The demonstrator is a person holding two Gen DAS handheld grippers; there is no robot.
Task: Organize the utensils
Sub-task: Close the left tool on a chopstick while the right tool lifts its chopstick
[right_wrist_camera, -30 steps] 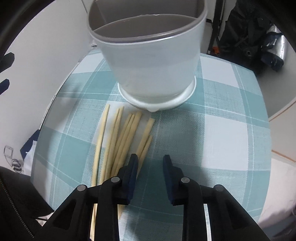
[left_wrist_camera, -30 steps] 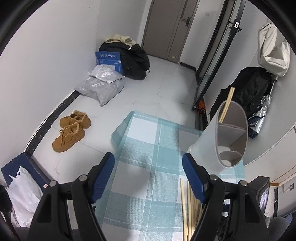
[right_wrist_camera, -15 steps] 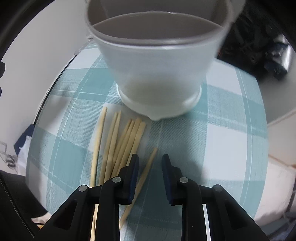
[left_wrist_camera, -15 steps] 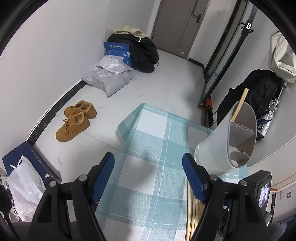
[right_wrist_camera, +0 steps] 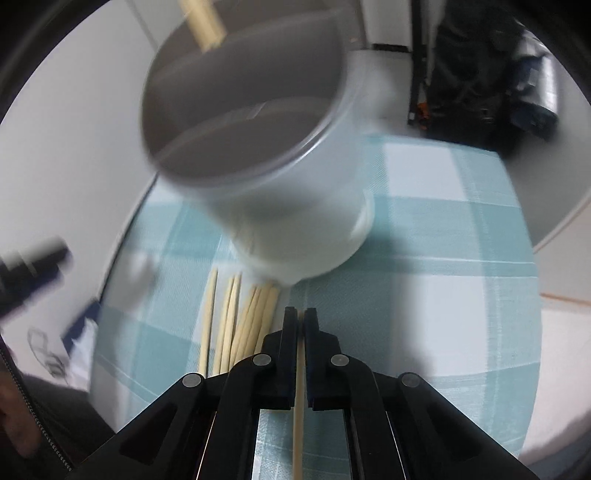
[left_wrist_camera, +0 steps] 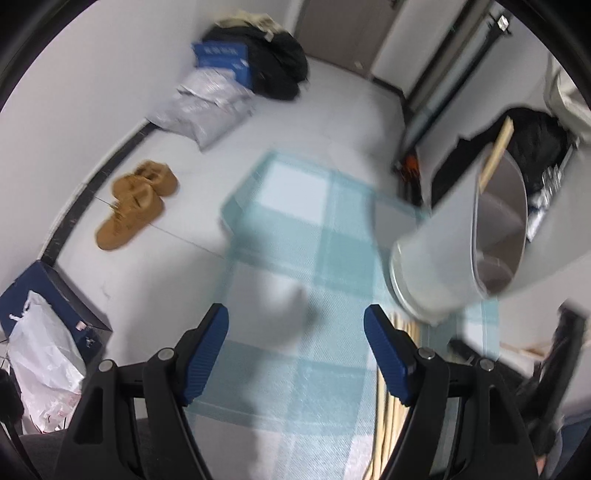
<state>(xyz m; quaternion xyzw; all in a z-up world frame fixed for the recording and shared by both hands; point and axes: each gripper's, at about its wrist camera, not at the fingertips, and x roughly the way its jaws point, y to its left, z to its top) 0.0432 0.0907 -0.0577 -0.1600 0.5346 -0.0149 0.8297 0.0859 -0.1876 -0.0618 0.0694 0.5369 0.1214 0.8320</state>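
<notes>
The right tool (right_wrist_camera: 300, 314) is closed on a single chopstick (right_wrist_camera: 298, 398), which runs back between its two black fingers toward the camera. Its jaws have just been closing, and the pads now press the stick from both sides. Just left of the fingertips, the loose chopsticks (right_wrist_camera: 236, 325) lie side by side on the checked cloth of the worktop (right_wrist_camera: 443, 295), their far ends touching or very nearly touching the base of the holder (right_wrist_camera: 280, 206). The holder (a pale grey tub divided into compartments) stands on the cloth directly ahead of the right tool; the view is blurred. One chopstick already stands in its far compartment (right_wrist_camera: 205, 22), leaning against the rim.

The left tool (left_wrist_camera: 295, 332) is wide open with nothing between its blue pads (left_wrist_camera: 207, 354). It hangs above the cloth, with the holder to its right. In the left wrist view, the loose chopsticks appear behind the right-hand finger. Beyond the worktop edge, a pair of tan shoes (left_wrist_camera: 135, 203) lies on the floor.
</notes>
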